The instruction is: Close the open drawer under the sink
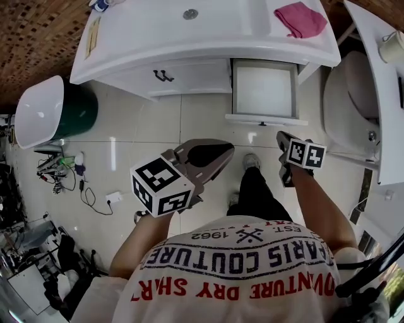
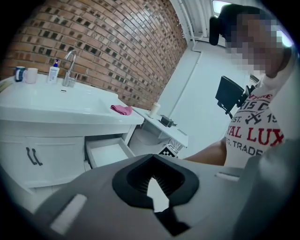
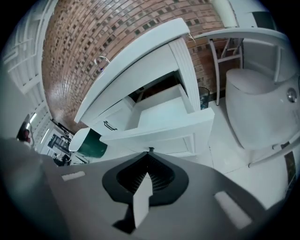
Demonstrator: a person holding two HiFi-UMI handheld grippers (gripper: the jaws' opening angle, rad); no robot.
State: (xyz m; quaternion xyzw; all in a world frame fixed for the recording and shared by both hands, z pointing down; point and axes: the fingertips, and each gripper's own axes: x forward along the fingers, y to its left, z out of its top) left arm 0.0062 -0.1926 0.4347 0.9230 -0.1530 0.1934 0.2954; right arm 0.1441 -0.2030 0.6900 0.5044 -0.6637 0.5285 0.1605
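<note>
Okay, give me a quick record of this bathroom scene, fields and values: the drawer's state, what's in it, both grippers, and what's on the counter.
drawer: open, pulled out under the sink counter
drawer contents: nothing visible
left gripper: jaws together, empty, away from the drawer
right gripper: jaws together, empty, facing the drawer front, not touching it
on counter: pink cloth, above the drawer
beside drawer: cabinet door handle on the person's left, toilet on the right
task state: drawer not yet closed
</note>
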